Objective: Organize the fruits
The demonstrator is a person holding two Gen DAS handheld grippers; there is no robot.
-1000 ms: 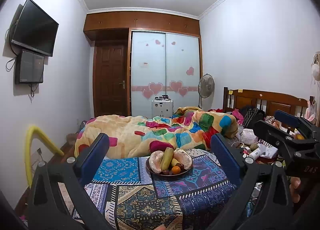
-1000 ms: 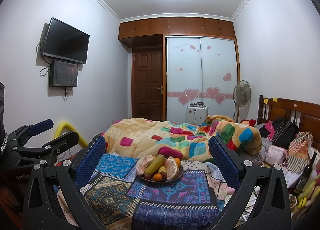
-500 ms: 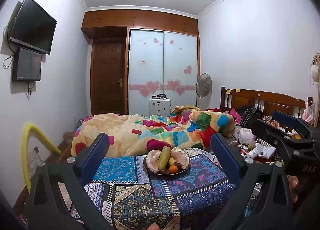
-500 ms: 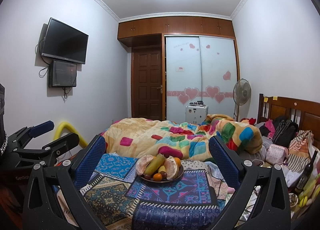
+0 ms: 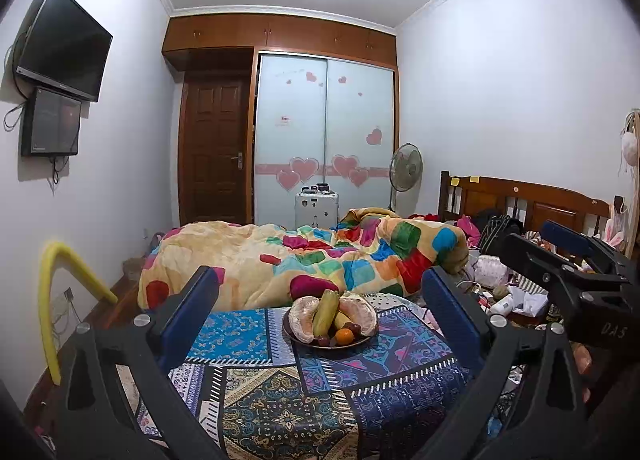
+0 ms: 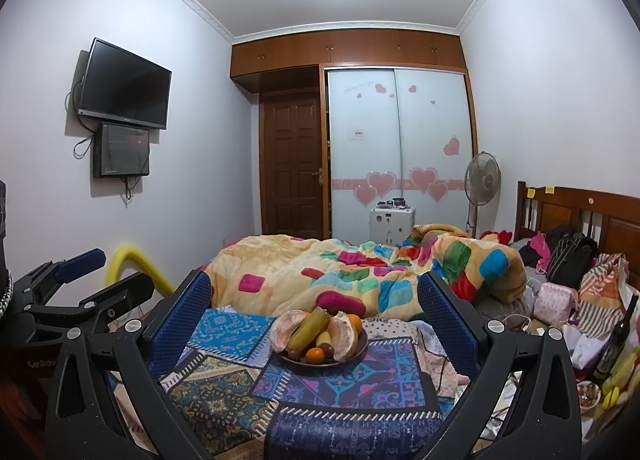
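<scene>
1. While looking forward along either claw, find the plate at the far middle of the patterned cloth draped over the tabletop, just short of the quilt on the bed.
2. Count on that plate two peeled pomelo pieces, a greenish banana leaning between them, a small orange at the near rim, and a few dark round fruits, perhaps grapes or plums. All touching, heaped as one pile.
3. Read the left claw as spread wide and gripping nothing, hovering on the near side, well apart from the plate. Read the right claw the same way: fingers wide apart, bare, equally far from the fruit.
4. Judge progress with care: all clearly visible fruit gathered on the plate, none loose on the cloth. Fits a finished tidy-up as well as a mixed heap waiting to be sorted; impossible to settle which.
5. Treat as uncertain:
   - yellow shapes at the far right edge beside a dark bottle, possibly more fruit, too warped to name;
   - the plate's far side, hidden behind the pomelo;
   - the cloth's near edge, cut off by the claw frames;
   - the tabletop itself, wholly under cloth.
</scene>
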